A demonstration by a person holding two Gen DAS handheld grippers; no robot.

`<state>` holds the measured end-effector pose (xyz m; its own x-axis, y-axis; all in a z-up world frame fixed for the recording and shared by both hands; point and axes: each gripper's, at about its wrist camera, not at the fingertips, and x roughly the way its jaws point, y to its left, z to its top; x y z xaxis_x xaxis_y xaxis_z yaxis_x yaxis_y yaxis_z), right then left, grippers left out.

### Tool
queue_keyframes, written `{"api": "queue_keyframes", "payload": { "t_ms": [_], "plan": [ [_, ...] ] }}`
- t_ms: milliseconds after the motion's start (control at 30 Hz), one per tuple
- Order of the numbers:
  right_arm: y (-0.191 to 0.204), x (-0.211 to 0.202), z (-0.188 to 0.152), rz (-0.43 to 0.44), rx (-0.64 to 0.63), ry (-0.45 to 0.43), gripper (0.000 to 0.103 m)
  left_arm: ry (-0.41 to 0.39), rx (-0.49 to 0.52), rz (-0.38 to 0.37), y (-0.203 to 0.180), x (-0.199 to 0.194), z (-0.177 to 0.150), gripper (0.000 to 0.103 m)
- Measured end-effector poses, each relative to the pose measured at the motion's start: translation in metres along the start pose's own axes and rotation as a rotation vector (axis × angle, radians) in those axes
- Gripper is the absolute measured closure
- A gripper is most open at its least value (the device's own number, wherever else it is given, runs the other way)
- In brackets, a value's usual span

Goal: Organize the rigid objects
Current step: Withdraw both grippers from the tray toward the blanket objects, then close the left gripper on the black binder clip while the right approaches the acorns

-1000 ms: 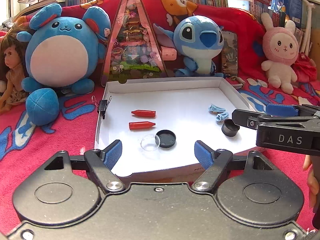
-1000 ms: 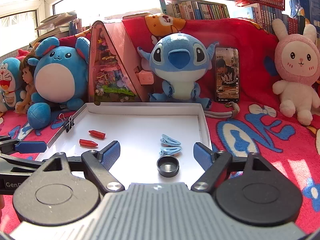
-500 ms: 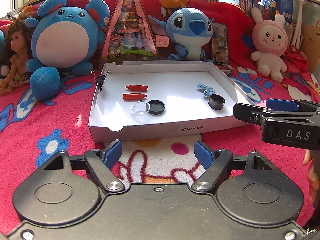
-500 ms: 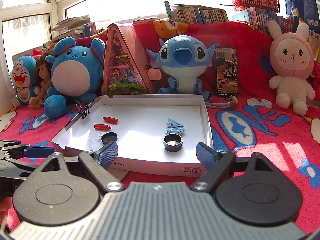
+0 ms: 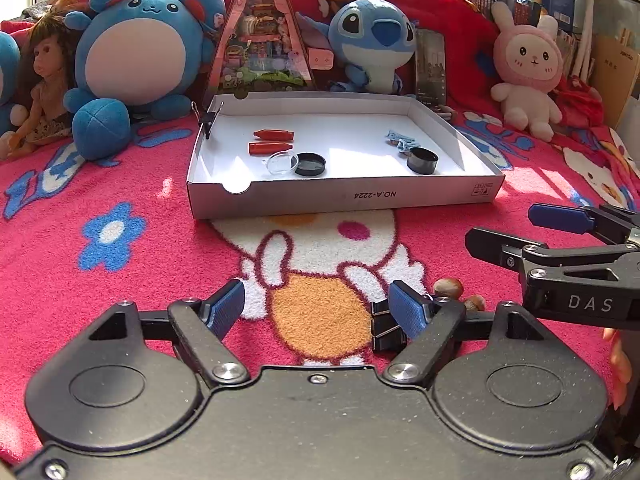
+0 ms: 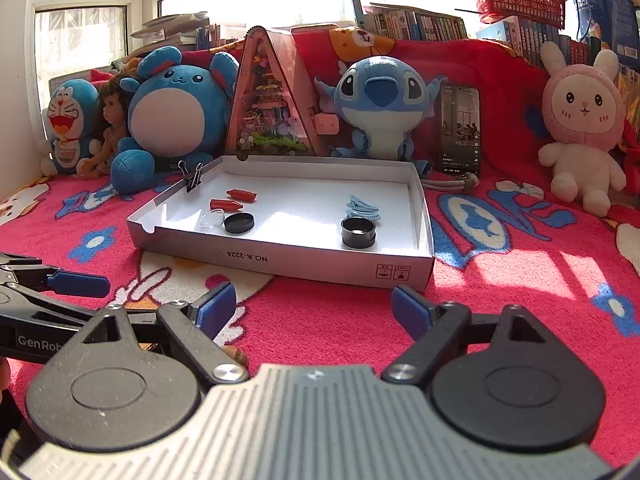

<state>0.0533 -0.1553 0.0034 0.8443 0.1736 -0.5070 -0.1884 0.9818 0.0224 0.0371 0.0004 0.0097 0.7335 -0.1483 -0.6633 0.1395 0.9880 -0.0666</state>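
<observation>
A white shallow box [image 5: 344,196] [image 6: 280,258] lies on the red blanket. In it are two red caps [image 5: 272,141] [image 6: 234,199], a clear lid [image 5: 282,162], a black lid [image 5: 310,164] [image 6: 239,223], blue clips [image 5: 400,139] [image 6: 362,209] and a black round cup [image 5: 422,160] [image 6: 358,233]. My left gripper [image 5: 318,310] is open and empty, low over the blanket short of the box. Black binder clips [image 5: 386,326] lie beside its right finger, with two brown nuts [image 5: 450,288] behind. My right gripper [image 6: 314,306] is open and empty, also short of the box.
Plush toys line the back: a blue round one [image 5: 138,52], Stitch [image 5: 370,42], a pink rabbit [image 5: 526,72], a doll [image 5: 40,80]. A triangular display case [image 5: 264,40] and a phone [image 6: 460,128] stand behind the box. A binder clip [image 6: 192,178] grips the box's left wall.
Both grippers have drawn back from over the box to the blanket in front of it. The binder clips and nuts have come into the left wrist view.
</observation>
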Motion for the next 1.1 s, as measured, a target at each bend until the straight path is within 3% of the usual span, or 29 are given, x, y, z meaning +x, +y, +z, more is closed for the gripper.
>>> {"api": "queue_keyframes", "payload": {
  "t_ms": [433, 533, 633, 800, 1100],
  "plan": [
    [0.002, -0.013, -0.021, 0.019, -0.042, 0.034, 0.012, -0.014, 0.070, -0.078, -0.008, -0.024, -0.014, 0.037],
    [0.002, -0.012, -0.024, 0.019, -0.048, 0.051, 0.012, -0.003, 0.094, -0.094, -0.014, -0.021, -0.018, 0.043],
    [0.003, -0.012, -0.028, 0.022, -0.061, 0.067, 0.013, 0.018, 0.085, -0.099, -0.017, -0.015, -0.020, 0.058],
    [0.007, -0.013, -0.033, 0.045, -0.074, 0.082, 0.016, 0.015, 0.065, -0.099, -0.017, -0.009, -0.018, 0.063],
    [0.019, -0.008, -0.037, 0.071, -0.109, 0.097, 0.022, 0.001, 0.077, -0.069, -0.012, -0.007, -0.017, 0.063]
  ]
}}
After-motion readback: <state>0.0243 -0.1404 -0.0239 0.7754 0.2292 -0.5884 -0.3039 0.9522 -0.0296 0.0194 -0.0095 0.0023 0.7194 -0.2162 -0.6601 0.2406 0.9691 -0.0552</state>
